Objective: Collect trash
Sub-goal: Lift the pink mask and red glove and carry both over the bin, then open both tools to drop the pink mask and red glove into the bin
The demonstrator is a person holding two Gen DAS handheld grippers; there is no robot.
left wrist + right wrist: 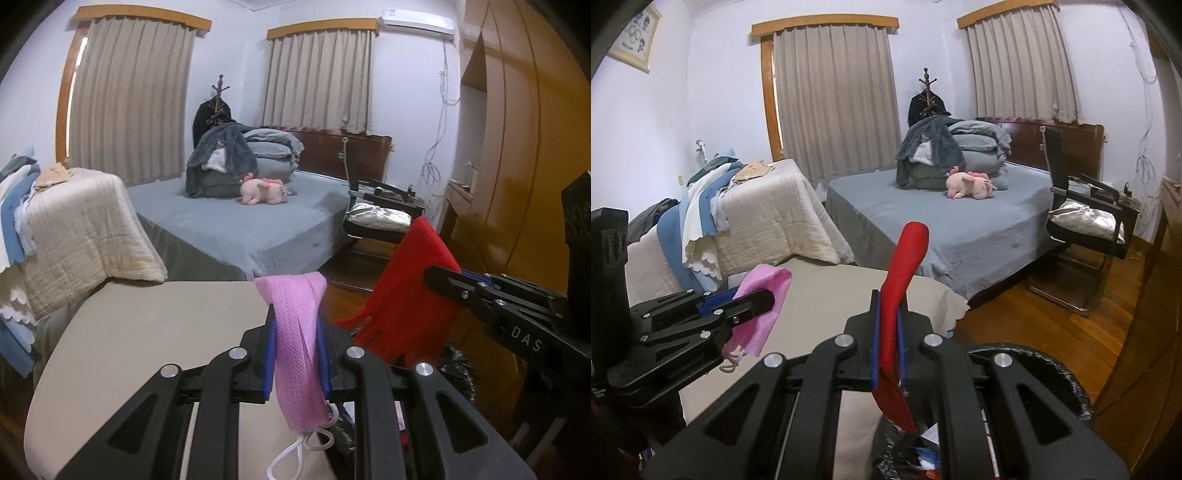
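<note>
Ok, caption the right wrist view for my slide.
Right gripper clamps a red cloth over a black-lined trash bin; left gripper holds a pink face mask.

A: Where do the two tools sit?
B: The left tool, with a face mask between its pads, is over the worktop; the right tool, with a cloth between its pads, is beside it, over a lined bin on the floor.
A: And behind?
B: A bed stands beyond the worktop, bedding piled at its head with a plush toy before it. A chair stands right of the bed, folded blankets left
</note>
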